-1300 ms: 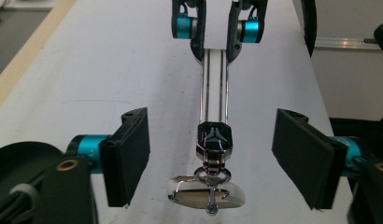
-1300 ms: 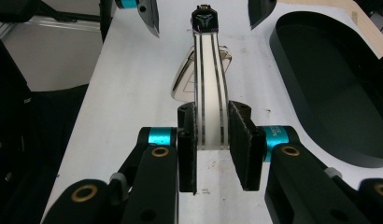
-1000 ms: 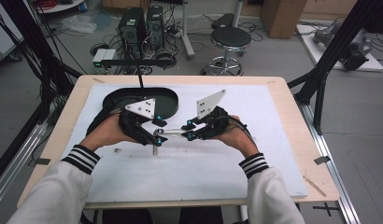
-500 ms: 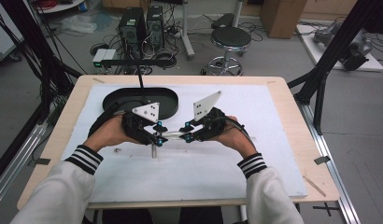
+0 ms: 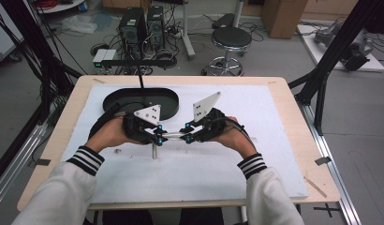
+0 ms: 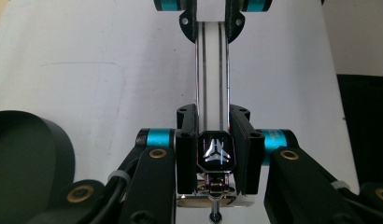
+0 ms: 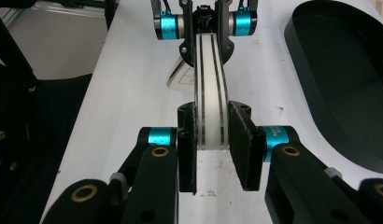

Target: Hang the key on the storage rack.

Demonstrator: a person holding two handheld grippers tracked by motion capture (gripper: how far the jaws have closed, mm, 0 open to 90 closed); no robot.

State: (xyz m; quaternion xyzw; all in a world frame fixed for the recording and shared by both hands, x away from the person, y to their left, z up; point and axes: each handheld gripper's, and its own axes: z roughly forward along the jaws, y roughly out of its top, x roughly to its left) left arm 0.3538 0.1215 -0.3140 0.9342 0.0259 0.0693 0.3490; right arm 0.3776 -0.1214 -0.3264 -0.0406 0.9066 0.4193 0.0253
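Silver bar [image 5: 173,135], in front of the black tray [image 5: 141,101], is clamped at each end by the left hand-held gripper [image 5: 157,137] and right hand-held gripper [image 5: 188,136]; keeping both level should avoid twisting.

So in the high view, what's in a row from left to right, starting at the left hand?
Left hand → left claw → silver bar held between both → right claw → right hand.

Lab: computer towers [image 5: 142,26], floor cables [image 5: 180,33], stool [image 5: 232,40]
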